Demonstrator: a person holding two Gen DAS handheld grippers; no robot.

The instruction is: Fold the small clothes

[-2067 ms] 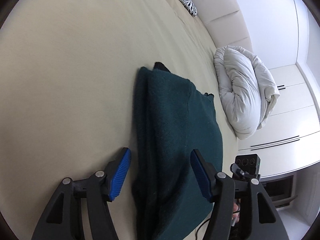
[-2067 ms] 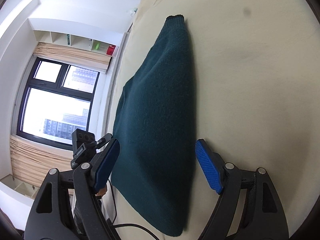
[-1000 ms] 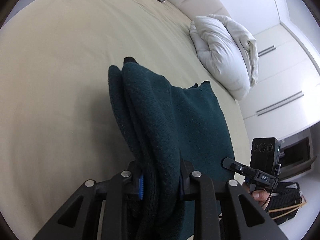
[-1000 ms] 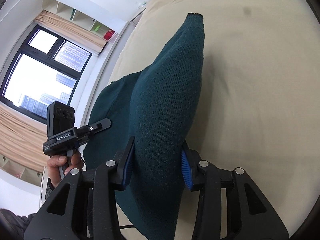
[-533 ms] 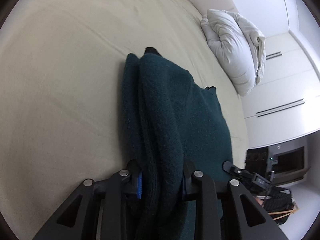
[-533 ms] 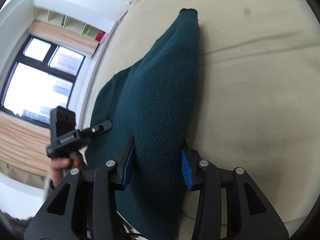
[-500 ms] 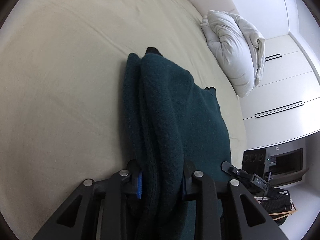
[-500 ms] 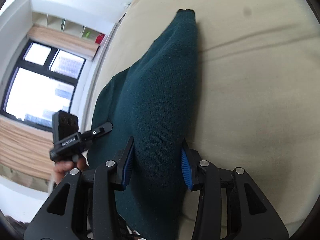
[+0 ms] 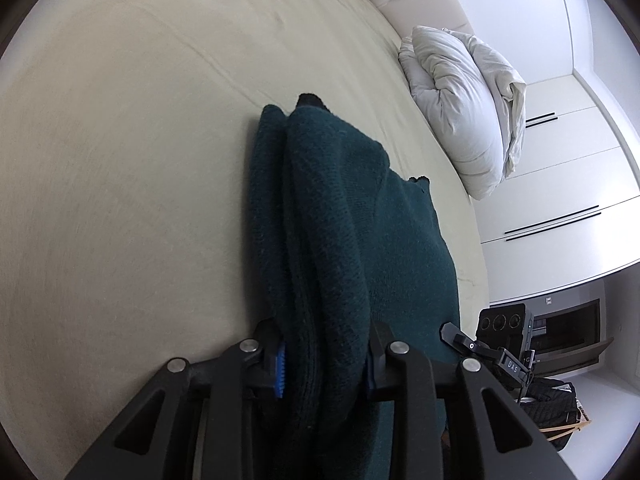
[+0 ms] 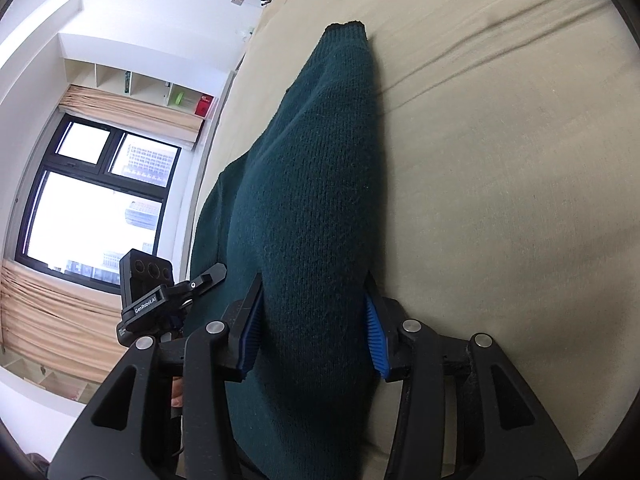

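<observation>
While the dark green sweater point(image 9: 340, 240) lay folded on the bed point(image 9: 120, 160) | left gripper point(image 9: 324, 360) and right gripper point(image 10: 312, 328) were each clamped on a bunched edge | for a neat fold, both edges were best moved level together.

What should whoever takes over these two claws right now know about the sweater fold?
Left claw: pads on a bunched edge of the green sweater, which fills the gap between them.
Right claw: pads against the sweater's other side, knit bulging up between them.
Sweater: lies lengthwise on the beige bed, both gripped sides gathered into ridges, the middle flat between them. A white duvet sits apart near the headboard.
Done: both sides gripped, garment down on the bed.
Left: probably let go, then make the remaining folds and smooth it. How many folds are already in I cannot tell.
</observation>
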